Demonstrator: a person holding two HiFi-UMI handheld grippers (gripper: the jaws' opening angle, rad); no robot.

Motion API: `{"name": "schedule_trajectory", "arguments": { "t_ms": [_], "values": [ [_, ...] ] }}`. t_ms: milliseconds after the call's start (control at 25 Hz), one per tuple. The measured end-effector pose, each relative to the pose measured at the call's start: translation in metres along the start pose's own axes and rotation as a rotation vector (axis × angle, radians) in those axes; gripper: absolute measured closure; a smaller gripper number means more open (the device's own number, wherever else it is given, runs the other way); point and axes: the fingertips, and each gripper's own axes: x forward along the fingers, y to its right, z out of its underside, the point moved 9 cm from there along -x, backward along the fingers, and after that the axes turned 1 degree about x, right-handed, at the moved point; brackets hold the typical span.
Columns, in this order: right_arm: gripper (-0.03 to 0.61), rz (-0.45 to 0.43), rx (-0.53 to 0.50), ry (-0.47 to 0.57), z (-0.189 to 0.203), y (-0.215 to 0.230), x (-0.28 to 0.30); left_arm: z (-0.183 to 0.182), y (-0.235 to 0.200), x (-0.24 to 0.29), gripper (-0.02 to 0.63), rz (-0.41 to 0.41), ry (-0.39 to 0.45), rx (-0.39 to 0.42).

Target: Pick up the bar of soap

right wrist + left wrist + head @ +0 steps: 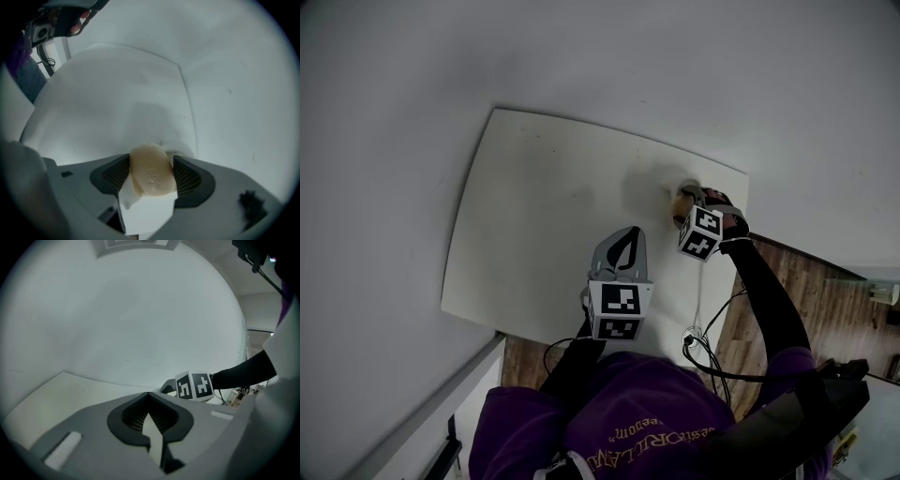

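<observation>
i'm working the grasp on the soap (pixel 149 177) at the far right corner of the worktop (pixel 544 216). my right gripper (pixel 151 161) is standing at its widest, straddling the bar, and the ribbed pads (pixel 187 176) are sitting right at its two long sides. i'm seeing no firm squeeze yet. the bar is resting on a white block (pixel 145 213), and i can't tell what that block is.

my left gripper (pixel 149 397) is hanging near me over the worktop, its tips together and nothing between them, so i'm leaving it parked.

to do this well, i'm thinking the pads should be closing evenly on the middle of the bar, slowly, since soap probably slips under a hard pinch. i'm also wanting the jaws low enough to catch the widest part without clamping the block. then i'm lifting straight up.
</observation>
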Motion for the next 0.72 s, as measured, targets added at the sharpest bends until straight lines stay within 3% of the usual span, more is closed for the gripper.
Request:
{"name": "schedule_trajectory", "arguments": {
  "t_ms": [720],
  "values": [
    [0.301,0.047,0.021,0.064,0.0042,0.0004,-0.0044,0.0033,-0.0087,0.0093,0.609,-0.001,-0.014,-0.021]
  ]
}}
